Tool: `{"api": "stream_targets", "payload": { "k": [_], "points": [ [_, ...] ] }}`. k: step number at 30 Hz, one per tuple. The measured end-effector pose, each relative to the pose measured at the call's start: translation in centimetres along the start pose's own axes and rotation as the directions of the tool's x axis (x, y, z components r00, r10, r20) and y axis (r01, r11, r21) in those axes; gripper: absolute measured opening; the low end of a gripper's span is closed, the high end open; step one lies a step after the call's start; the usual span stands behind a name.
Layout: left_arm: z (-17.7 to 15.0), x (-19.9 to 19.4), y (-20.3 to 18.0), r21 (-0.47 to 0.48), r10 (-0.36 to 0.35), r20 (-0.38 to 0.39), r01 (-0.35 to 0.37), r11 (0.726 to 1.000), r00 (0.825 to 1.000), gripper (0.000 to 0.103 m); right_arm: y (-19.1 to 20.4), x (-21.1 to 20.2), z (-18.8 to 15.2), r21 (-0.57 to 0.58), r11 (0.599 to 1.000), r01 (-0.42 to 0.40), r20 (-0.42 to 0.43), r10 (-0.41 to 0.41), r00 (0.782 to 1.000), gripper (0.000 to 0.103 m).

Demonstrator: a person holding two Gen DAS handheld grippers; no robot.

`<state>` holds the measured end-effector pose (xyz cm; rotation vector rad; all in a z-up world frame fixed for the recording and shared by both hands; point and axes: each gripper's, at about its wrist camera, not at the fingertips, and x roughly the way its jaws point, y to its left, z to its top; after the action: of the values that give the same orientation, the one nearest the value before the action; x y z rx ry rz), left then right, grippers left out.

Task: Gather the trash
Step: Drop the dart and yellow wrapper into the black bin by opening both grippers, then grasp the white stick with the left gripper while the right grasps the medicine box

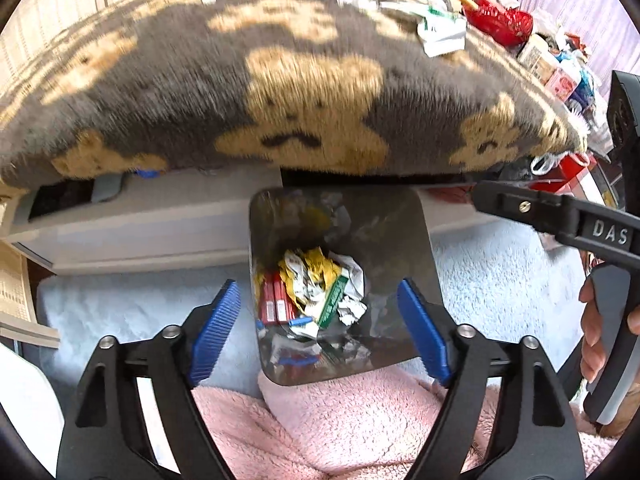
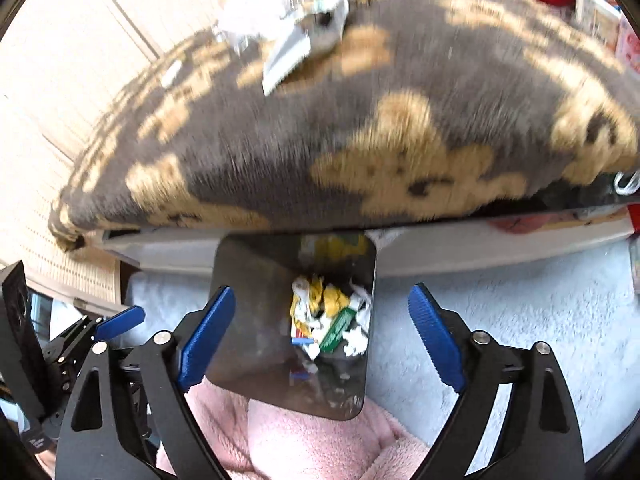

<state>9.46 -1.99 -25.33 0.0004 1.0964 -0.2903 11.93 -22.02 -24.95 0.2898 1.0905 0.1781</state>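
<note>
Below the bear-patterned blanket, on pale carpet, we see crumpled yellow, white and red trash in the grey bin, while our left gripper and right gripper hang wide open and empty above it.

I am in a lived-in bedroom at home. Ahead of my claws, a bed carries a fuzzy grey blanket patterned with tan bears, its far side strewn with papers, boxes and a red bag. Directly below my claws stands a small waste bin on pale blue carpet, with a pink fleece nearest me.
</note>
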Motion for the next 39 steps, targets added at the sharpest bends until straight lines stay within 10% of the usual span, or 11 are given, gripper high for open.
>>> {"api": "stream_targets", "payload": {
  "k": [12,30,39],
  "points": [
    [5.6,-3.3,2.4,-0.012,0.049,0.121,-0.048,0.999,0.991,0.089,1.3,-4.1,6.6,-0.024,1.0,0.02,0.188,-0.015,0.982,0.091],
    [18.2,0.2,7.0,-0.031,0.124,0.214,-0.12,0.992,0.969,0.088,2.3,1.1,13.5,-0.055,0.988,0.143,0.251,-0.125,0.96,0.088],
    [22.9,3.8,8.6,-0.043,0.151,0.213,-0.146,0.988,0.965,0.064,2.0,3.8,14.6,-0.045,0.988,0.148,0.236,-0.134,0.963,0.069]
  ]
}}
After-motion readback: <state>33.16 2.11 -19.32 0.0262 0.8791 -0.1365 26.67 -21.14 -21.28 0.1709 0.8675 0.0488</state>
